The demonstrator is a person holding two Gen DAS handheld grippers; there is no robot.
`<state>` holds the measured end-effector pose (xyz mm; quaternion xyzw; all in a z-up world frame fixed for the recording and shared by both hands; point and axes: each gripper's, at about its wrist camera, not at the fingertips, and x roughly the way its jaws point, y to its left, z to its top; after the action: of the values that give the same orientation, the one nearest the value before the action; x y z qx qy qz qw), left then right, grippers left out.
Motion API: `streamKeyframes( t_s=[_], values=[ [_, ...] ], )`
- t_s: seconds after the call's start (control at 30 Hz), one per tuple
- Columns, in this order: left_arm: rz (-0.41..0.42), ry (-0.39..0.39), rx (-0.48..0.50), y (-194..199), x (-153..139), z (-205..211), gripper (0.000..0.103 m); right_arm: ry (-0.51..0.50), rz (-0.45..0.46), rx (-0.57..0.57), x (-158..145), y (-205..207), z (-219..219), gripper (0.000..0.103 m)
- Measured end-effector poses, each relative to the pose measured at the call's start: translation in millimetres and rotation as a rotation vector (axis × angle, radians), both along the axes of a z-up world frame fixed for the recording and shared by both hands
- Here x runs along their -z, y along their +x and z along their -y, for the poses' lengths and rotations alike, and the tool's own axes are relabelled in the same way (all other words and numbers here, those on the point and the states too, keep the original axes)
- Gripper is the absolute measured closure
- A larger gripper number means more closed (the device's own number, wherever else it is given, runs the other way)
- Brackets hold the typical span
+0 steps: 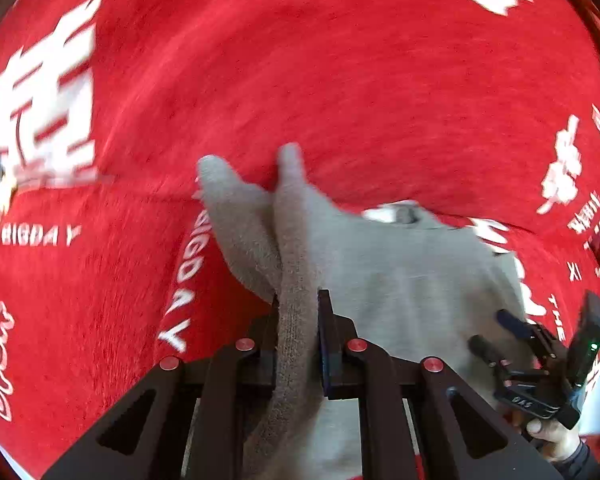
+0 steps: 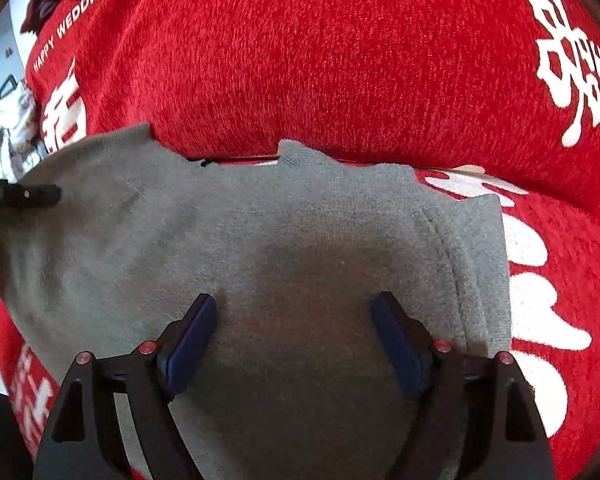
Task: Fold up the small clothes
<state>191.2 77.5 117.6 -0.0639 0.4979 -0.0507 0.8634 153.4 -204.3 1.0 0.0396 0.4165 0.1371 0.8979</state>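
Left tool (image 1: 298, 300) pinches the grey garment (image 1: 400, 280) (right tool (image 2: 296, 312) wide above it); a thin bite could slip.

We see our left tongs (image 1: 298, 320) pinched tight on a bunched fold of the grey garment (image 1: 400, 276), tilted steeply down. Our right tongs (image 2: 294, 324) stand wide apart just above the same garment, gripping nothing. Our right hand (image 1: 552, 436) grips the handle beside the garment's edge.
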Motion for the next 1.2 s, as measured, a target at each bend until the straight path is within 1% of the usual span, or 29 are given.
streamKeyframes(
  t_s=[0.07, 0.17, 0.23, 0.3, 0.37, 0.43, 0.53, 0.6, 0.67, 0.7, 0.73, 0.77, 0.8, 0.83, 0.87, 0.93, 1.0, 1.03, 1.1, 1.13, 1.2],
  values=[
    [0.011, 0.042, 0.033, 1, -18, 28, 0.089, 0.041, -0.008, 0.019, -5, -6, 11, 0.020],
    [0.007, 0.064, 0.086, 6, -35, 76, 0.090, 0.090, 0.004, 0.068, -16, -26, 42, 0.020],
    [0.013, 0.079, 0.140, 9, -41, 119, 0.090, 0.093, 0.024, 0.104, -22, -42, 63, 0.020],
    [0.003, 0.100, 0.182, 11, -39, 156, 0.090, 0.081, 0.033, 0.142, -23, -55, 81, 0.020],
    [-0.007, 0.150, 0.243, 9, -27, 204, 0.090, 0.096, 0.039, 0.182, -22, -68, 101, 0.020],
    [-0.038, 0.183, 0.295, 7, -6, 244, 0.090, 0.131, 0.042, 0.223, -19, -80, 120, 0.020],
    [-0.085, 0.214, 0.347, 3, 30, 285, 0.090, 0.142, 0.023, 0.248, -9, -91, 136, 0.020],
    [-0.126, 0.254, 0.367, -1, 56, 306, 0.090, 0.138, 0.010, 0.254, -2, -94, 142, 0.020],
    [-0.102, 0.285, 0.379, -7, 63, 309, 0.089, 0.153, -0.004, 0.259, 4, -97, 148, 0.020],
    [-0.097, 0.287, 0.380, -8, 61, 311, 0.081, 0.161, -0.003, 0.260, 5, -98, 151, 0.020],
    [-0.117, 0.267, 0.388, -8, 58, 309, 0.075, 0.167, 0.004, 0.256, 5, -99, 153, 0.020],
    [-0.133, 0.238, 0.394, -6, 53, 307, 0.057, 0.168, 0.006, 0.255, 3, -98, 153, 0.020],
    [-0.159, 0.187, 0.405, -4, 46, 303, 0.028, 0.166, 0.008, 0.255, 1, -98, 153, 0.020],
    [-0.168, 0.150, 0.402, -2, 39, 299, 0.018, 0.167, 0.009, 0.256, 0, -98, 153, 0.020],
    [-0.154, 0.110, 0.387, -3, 28, 294, 0.015, 0.175, 0.015, 0.256, -3, -98, 153, 0.020],
    [-0.099, 0.040, 0.383, -9, -1, 282, 0.015, 0.184, 0.027, 0.253, -8, -104, 153, 0.020],
    [-0.066, 0.017, 0.402, -15, -20, 272, 0.015, 0.191, 0.044, 0.243, -17, -111, 150, 0.020],
    [-0.030, 0.016, 0.395, -21, -33, 259, 0.015, 0.199, 0.050, 0.237, -21, -114, 149, 0.020],
    [0.020, 0.046, 0.362, -25, -41, 237, 0.015, 0.221, 0.057, 0.225, -28, -119, 147, 0.020],
    [0.028, 0.065, 0.340, -27, -40, 226, 0.015, 0.250, 0.059, 0.212, -32, -121, 145, 0.020],
    [0.025, 0.100, 0.264, -28, -32, 193, 0.015, 0.310, 0.053, 0.186, -36, -121, 142, 0.019]
  ],
)
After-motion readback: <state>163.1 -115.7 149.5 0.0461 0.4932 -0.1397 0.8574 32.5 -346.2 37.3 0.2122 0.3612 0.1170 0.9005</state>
